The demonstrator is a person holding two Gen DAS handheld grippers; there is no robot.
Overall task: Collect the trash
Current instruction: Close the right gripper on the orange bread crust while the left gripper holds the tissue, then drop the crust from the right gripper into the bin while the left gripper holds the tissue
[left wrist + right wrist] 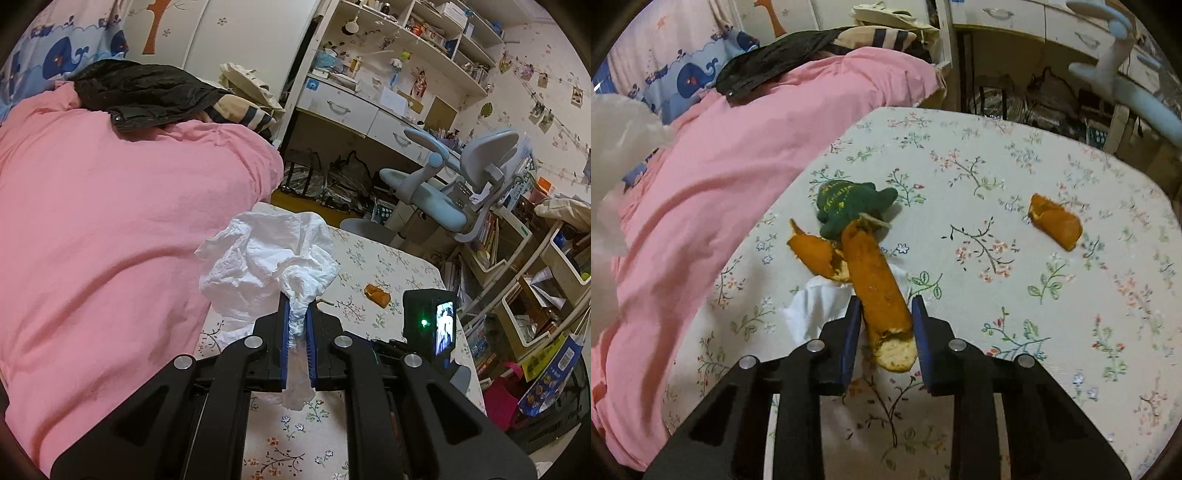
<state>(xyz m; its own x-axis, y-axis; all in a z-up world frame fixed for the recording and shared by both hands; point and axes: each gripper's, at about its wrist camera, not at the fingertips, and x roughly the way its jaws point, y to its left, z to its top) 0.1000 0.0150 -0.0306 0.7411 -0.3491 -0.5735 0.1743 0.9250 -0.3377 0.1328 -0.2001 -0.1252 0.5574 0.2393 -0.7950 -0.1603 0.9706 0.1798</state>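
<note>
My left gripper (297, 308) is shut on a crumpled white tissue (266, 258), which it holds up over the edge of the floral-cloth table (388, 258). The same tissue (617, 147) shows as a white blur at the left edge of the right wrist view. My right gripper (886, 301) points down at the table, its blue pads closed against a long orange peel (875, 280). A second peel piece (816, 254) adjoins it, over another white tissue (812, 306). A third peel (1056, 225) lies apart to the right.
A green plush toy (849, 206) lies on the table just beyond the long peel. A pink duvet (110, 221) borders the table on the left. A blue desk chair (443, 192), a desk and cluttered shelves (535, 277) stand past the far edge.
</note>
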